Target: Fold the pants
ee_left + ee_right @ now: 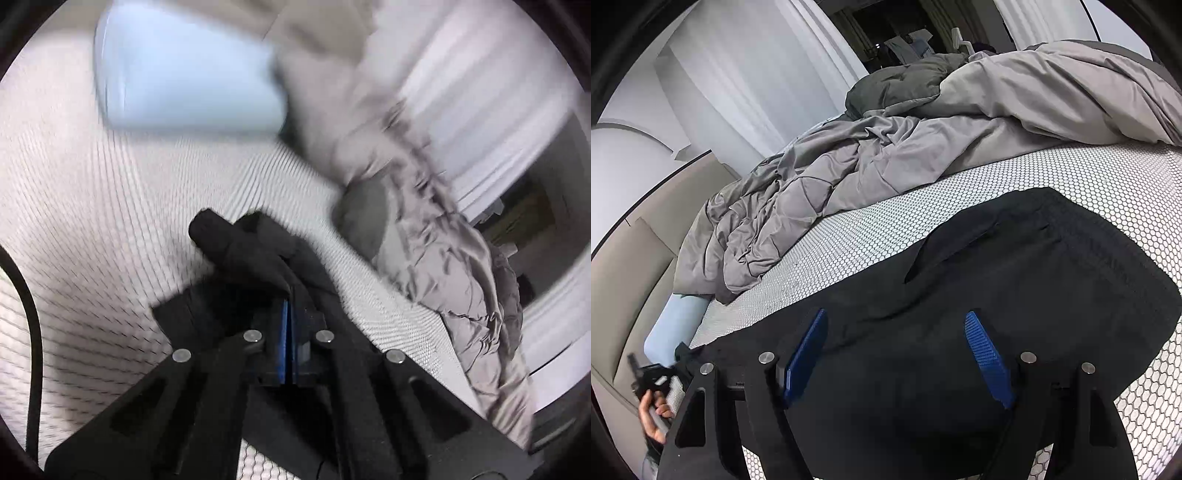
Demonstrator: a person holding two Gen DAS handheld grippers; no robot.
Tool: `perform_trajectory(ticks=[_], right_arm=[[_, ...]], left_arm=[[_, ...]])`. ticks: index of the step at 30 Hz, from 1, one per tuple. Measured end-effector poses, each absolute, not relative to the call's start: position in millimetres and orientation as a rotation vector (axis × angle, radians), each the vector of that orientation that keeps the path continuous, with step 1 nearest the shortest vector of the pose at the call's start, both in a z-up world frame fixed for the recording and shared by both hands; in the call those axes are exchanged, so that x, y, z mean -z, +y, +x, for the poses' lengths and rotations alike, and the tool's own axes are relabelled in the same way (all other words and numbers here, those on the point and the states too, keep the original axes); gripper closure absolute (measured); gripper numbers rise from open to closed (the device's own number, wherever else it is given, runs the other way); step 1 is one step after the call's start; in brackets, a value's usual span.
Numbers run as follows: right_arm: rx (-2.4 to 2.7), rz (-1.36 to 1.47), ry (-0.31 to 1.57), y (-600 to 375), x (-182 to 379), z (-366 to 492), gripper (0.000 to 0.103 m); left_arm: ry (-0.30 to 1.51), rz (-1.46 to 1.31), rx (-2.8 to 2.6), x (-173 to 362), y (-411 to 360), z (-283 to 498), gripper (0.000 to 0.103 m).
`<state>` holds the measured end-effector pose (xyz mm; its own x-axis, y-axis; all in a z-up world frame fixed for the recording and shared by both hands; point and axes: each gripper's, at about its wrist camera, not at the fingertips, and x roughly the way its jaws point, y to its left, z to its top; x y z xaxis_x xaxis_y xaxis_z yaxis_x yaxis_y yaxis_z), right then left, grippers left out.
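Two grippers work one pair of black pants [1015, 280] laid across the honeycomb-patterned mattress [871, 229]. The left gripper [289, 295] has its blue pads pressed together with a bunched fold of the dark cloth pinched between them, at the leg end of the garment, near the pale blue pillow [184, 70]; that view is blurred. The right gripper [897, 354] hangs over the waist end with its jaws standing well apart and nothing clamped; its blue pads [988, 360] sit above the fabric, and whether they touch it cannot be told. A hand [653, 413] shows at the lower left of the right wrist view, on a gripper's handle.

Handling, as judged: the cloth looks light, limp and thin, sagging into soft rolls wherever it is lifted, so it should drape rather than hold a crease. A hem, or the ribbed waistband [1108, 251], seems the firmest place to pinch. Beyond, the rumpled grey comforter [923, 147] lies apart from the garment.
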<state>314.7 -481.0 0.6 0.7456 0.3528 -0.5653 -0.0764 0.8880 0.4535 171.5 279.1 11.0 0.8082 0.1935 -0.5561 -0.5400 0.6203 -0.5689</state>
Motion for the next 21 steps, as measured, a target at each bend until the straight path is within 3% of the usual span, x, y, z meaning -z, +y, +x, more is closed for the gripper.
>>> perform_trajectory(ticks=[2, 4, 8, 11, 14, 16, 21], right_arm=[[-0.238, 0.427, 0.691, -483, 0, 313, 0.025], [-0.233, 0.426, 0.696, -484, 1, 314, 0.025], [-0.225, 0.421, 0.704, -485, 2, 314, 0.025], [-0.226, 0.424, 0.696, -485, -1, 313, 0.025], [-0.225, 0.424, 0.691, -483, -2, 313, 0.025], [-0.227, 0.423, 0.696, -482, -1, 314, 0.025], [-0.23, 0.409, 0.703, -478, 0, 315, 0.025]], left_arm=[[0.461, -0.698, -0.47, -23, 266, 160, 0.103], [0.584, -0.624, -0.535, -9, 264, 166, 0.103], [0.811, -0.81, -0.529, 47, 290, 171, 0.101], [0.768, -0.875, -0.536, 43, 299, 162, 0.097], [0.657, -0.819, -0.581, 19, 299, 158, 0.066], [0.621, -0.789, -0.586, 7, 301, 170, 0.033], [0.706, -0.689, -0.541, 11, 316, 224, 0.028]])
